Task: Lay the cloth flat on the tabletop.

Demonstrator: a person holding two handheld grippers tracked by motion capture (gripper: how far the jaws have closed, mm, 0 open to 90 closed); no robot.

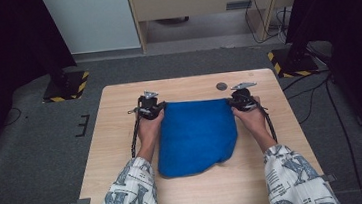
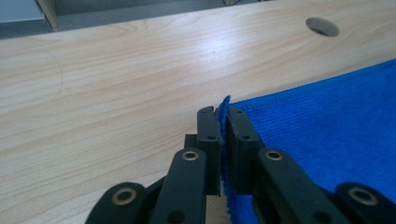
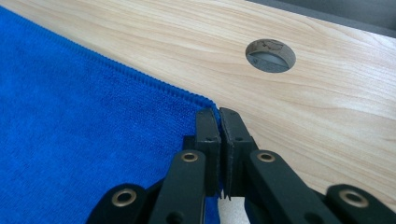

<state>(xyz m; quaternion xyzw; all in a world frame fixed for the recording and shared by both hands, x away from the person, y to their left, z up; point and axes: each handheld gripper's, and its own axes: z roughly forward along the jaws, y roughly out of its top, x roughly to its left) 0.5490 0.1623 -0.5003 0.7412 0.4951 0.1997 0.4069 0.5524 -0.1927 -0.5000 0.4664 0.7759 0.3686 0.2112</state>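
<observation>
A blue cloth (image 1: 196, 135) lies spread on the light wooden table (image 1: 118, 153), its far edge straight and its near edge rounded. My left gripper (image 1: 149, 108) is at the cloth's far left corner, jaws shut on that corner of the blue cloth (image 2: 327, 135), which sticks up between the pads at my left gripper (image 2: 223, 122). My right gripper (image 1: 241, 98) holds the far right corner. In the right gripper view my right gripper (image 3: 219, 122) pinches the edge of the blue cloth (image 3: 84, 140) low over the tabletop.
A round cable hole (image 1: 221, 86) lies in the table just beyond the cloth's far edge, also seen as the hole (image 3: 270, 55) close ahead of the right jaws. Stand bases with yellow-black tape (image 1: 66, 86) sit on the carpet beyond the table.
</observation>
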